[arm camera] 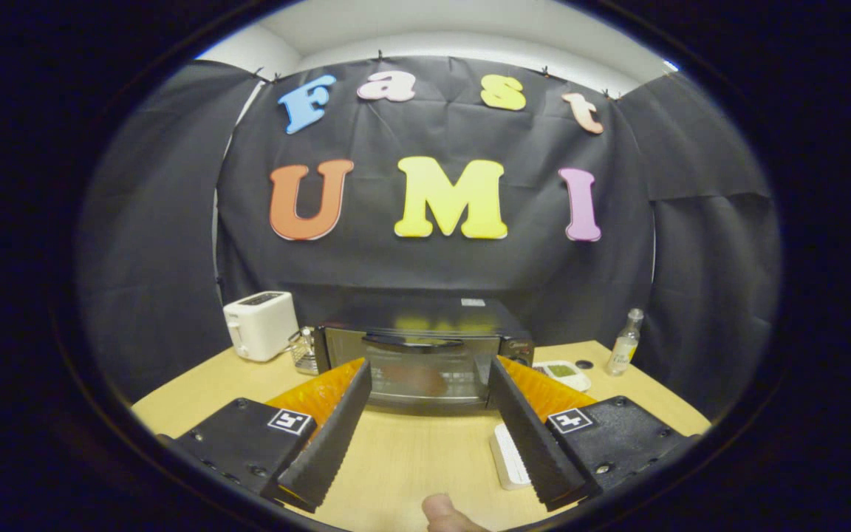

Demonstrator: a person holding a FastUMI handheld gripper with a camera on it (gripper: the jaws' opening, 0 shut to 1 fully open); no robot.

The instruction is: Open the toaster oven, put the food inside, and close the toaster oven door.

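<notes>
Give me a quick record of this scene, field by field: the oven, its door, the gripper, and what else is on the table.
toaster oven: on the wooden table, beyond the fingers
oven door: closed, handle along its top
gripper: open, holding nothing, short of the oven
white toaster: left of the oven
bottle: right of the oven

We see a wooden surface (411, 451) carrying: oven (425, 355) centre-back, white toaster (259, 325) left, bottle (625, 343) right, white tray (566, 374), white ridged item (508, 458) near tongs.
</notes>
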